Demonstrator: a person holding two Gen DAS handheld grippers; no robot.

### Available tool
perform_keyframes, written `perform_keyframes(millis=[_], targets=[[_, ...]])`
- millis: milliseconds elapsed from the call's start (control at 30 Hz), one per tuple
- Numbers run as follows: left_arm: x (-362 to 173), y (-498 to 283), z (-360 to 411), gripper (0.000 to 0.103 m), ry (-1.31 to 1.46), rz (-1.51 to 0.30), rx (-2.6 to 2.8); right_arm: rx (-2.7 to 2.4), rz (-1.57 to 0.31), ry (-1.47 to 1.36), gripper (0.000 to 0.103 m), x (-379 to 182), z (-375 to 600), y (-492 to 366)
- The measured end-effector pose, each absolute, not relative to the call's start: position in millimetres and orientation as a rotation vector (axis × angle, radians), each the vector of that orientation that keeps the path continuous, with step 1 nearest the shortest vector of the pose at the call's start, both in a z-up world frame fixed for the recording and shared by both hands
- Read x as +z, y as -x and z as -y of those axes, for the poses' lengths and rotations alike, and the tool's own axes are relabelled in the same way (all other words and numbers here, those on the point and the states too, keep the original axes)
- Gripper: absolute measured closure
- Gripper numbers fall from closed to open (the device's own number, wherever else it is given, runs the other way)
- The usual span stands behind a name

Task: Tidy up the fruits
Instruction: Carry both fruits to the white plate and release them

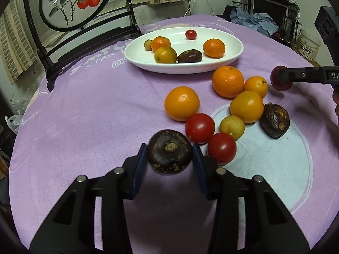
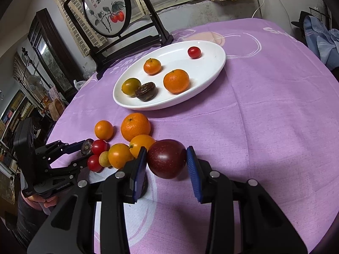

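Six fruits already lie on the white plate point(image 1: 233, 57) by the left wrist view: two mandarins, a yellow-green citrus, a small green one, a cherry tomato and a dark wrinkled fruit (the right view hides the small green one). Roughly a third of the job looks done. Both hands are loaded: the left gripper point(image 1: 170, 154) is clamped on a dark brown fruit point(image 1: 170, 151) low over the table point(image 1: 84, 116), and the right gripper point(image 2: 166, 160) pinches a maroon plum-like fruit point(image 2: 166, 158). Eight pieces wait loose on the purple cloth: four orange citrus, two red tomatoes, one small yellow fruit, one dark wrinkled one.
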State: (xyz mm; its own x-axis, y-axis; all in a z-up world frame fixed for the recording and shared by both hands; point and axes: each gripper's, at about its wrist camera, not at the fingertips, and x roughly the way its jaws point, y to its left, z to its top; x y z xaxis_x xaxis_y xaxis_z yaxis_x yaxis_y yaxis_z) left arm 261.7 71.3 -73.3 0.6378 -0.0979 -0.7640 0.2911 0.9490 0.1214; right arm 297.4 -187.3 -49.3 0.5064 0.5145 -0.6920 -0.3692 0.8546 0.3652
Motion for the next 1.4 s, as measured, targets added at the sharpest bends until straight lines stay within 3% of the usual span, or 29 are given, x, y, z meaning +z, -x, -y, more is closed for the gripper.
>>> perform_keyframes(millis=[300, 500, 967, 1033, 1100, 1167, 1267, 1400], targets=[[-27, -253, -91, 0.060, -0.044, -0.748, -0.225, 0.572, -0.827, -0.163, 0.065, -39, 182, -297], [10, -296, -71, 0.060, 0.009, -0.695, -0.236, 0.545, -0.701, -0.131, 0.065, -15, 162, -322], [-16, -438, -44, 0.059, -0.002, -0.833, -0.109, 0.491, -0.713, -0.157, 0.063, -22, 139, -418], [-17, -440, -45, 0.053, -0.001, -0.833, -0.099, 0.500, -0.734, -0.161, 0.057, -24, 138, -422], [-13, -435, -46, 0.029, -0.006, -0.812, -0.078, 0.510, -0.743, -0.169, 0.052, -19, 140, -419], [-5, -427, -47, 0.026, -0.006, -0.788, -0.073, 0.521, -0.714, -0.172, 0.051, -7, 144, -410], [12, -399, -53, 0.013, 0.022, -0.764, -0.064, 0.541, -0.696, -0.151, 0.049, 7, 145, -392], [28, -348, -65, 0.007, 0.030, -0.731, -0.030, 0.583, -0.711, -0.116, 0.044, 9, 145, -355]])
